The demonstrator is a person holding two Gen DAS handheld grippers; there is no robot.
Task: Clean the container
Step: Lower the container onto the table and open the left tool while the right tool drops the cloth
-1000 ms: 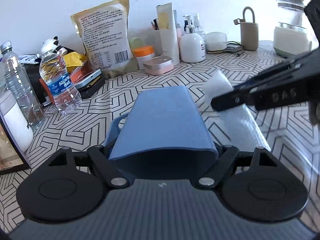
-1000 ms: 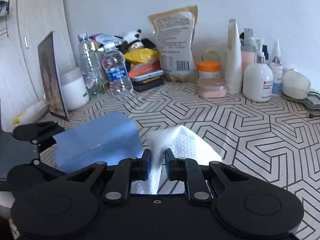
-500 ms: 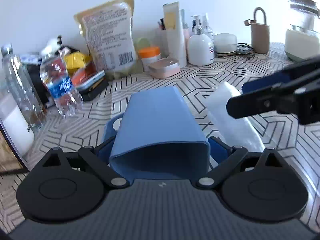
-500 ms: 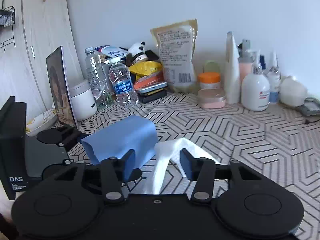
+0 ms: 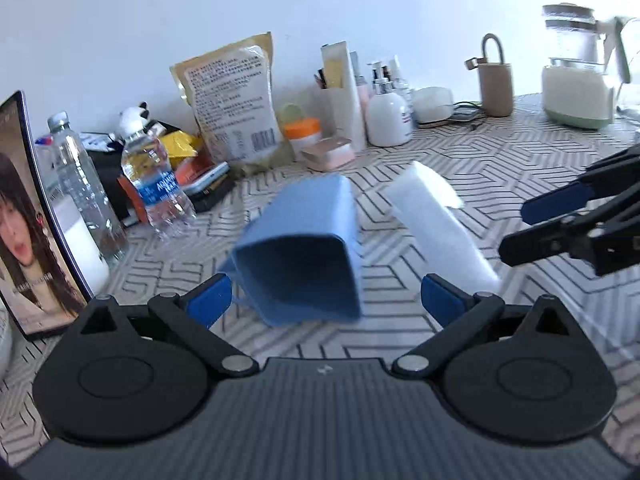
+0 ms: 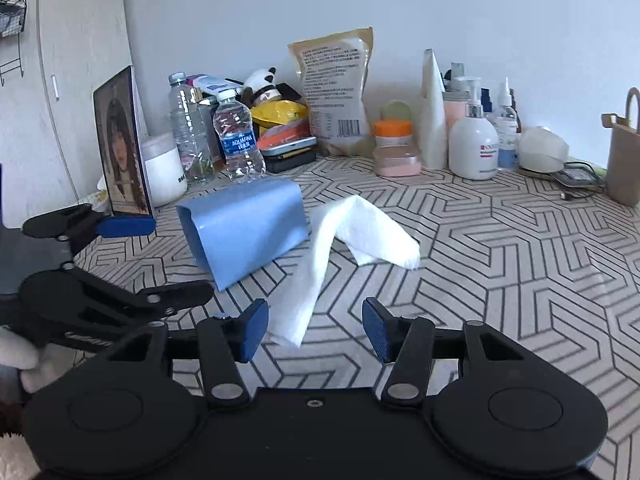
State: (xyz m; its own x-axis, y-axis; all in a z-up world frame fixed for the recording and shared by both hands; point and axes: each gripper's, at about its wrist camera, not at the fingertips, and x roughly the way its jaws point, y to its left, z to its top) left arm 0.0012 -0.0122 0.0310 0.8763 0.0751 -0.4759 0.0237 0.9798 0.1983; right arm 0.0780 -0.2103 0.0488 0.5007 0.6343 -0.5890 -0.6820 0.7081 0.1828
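The blue container (image 5: 304, 248) lies on its side on the patterned table (image 6: 520, 280), its open mouth turned toward the left gripper (image 5: 324, 300). That gripper is spread wide, one pad on either side of the mouth and neither touching it, so the container rests on the table by its own weight. Lying down with the opening near, it gives easy reach into the inside, which is probably why it is placed this way.

Just right of the container lies the white wipe (image 6: 348, 248), crumpled and partly folded, one end trailing toward the near edge. In the right wrist view the wipe's near end sits between the pads of the right gripper (image 6: 314, 330), but the jaws stand well apart and nothing is pinched. The wipe looks loose on the table, touching or almost touching the container's right side; I cannot tell which.

Both tools being empty, with container and wipe set down side by side, suggests either that the wiping is finished or that this is a pause between passes. The inside of the container looks plain blue with no obvious dirt, though the left view is blurred there.

Along the far wall stand water bottles (image 6: 238, 144), a printed bag (image 6: 334, 88), a pump bottle (image 6: 472, 140) and other clutter, well apart from the work and unlikely to interfere.
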